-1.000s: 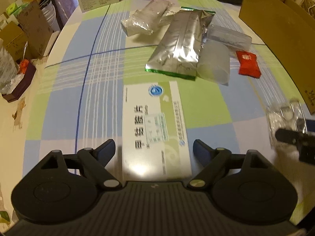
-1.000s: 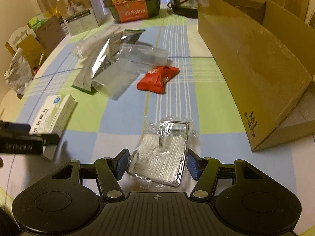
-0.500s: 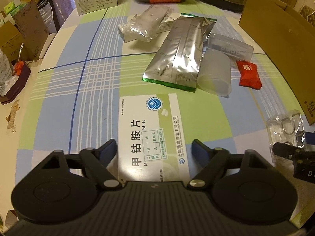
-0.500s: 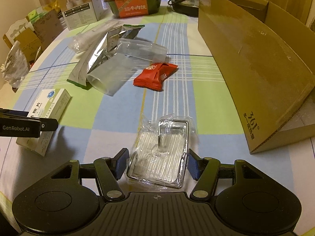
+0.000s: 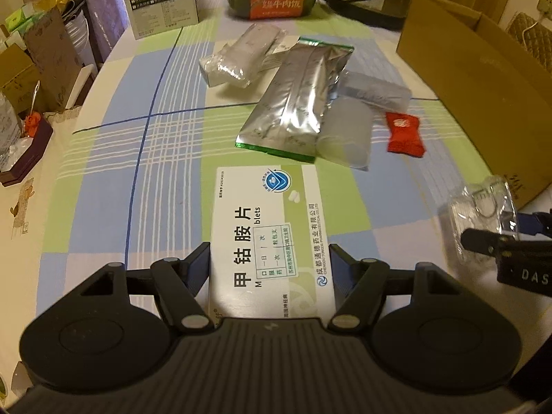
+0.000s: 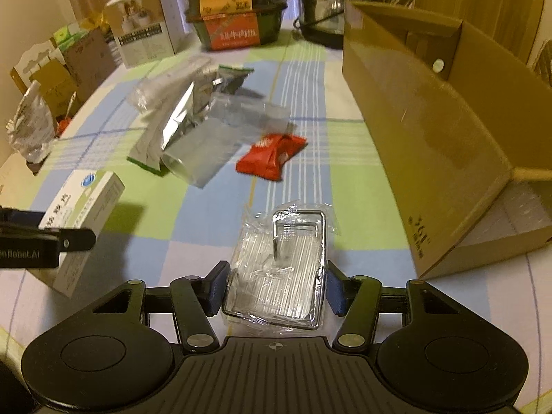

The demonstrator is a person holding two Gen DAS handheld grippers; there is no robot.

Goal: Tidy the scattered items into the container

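Checked blue and green cloth (image 5: 103, 186) covers the table under both my grippers. My left gripper (image 5: 269, 264) is clamped on the near end of a white medicine box (image 5: 269, 220); in the right wrist view the box (image 6: 84, 203) sits off the cloth with a shadow beside it. My right gripper (image 6: 276, 286) is clamped on a clear plastic packet with a wire frame inside (image 6: 286, 262), each blue pad against one of its long sides; the left wrist view shows that packet (image 5: 479, 203) raised at the right edge. Beyond the packet lies a red sachet (image 6: 272, 153), and near it a frosted cup on its side (image 6: 203, 151) touching a silver pouch (image 5: 296, 96). To my right stands the open cardboard box (image 6: 431, 131), well apart from the medicine box. At the far edge stand a white carton (image 6: 148, 24) and a dark meal tub (image 6: 234, 10).
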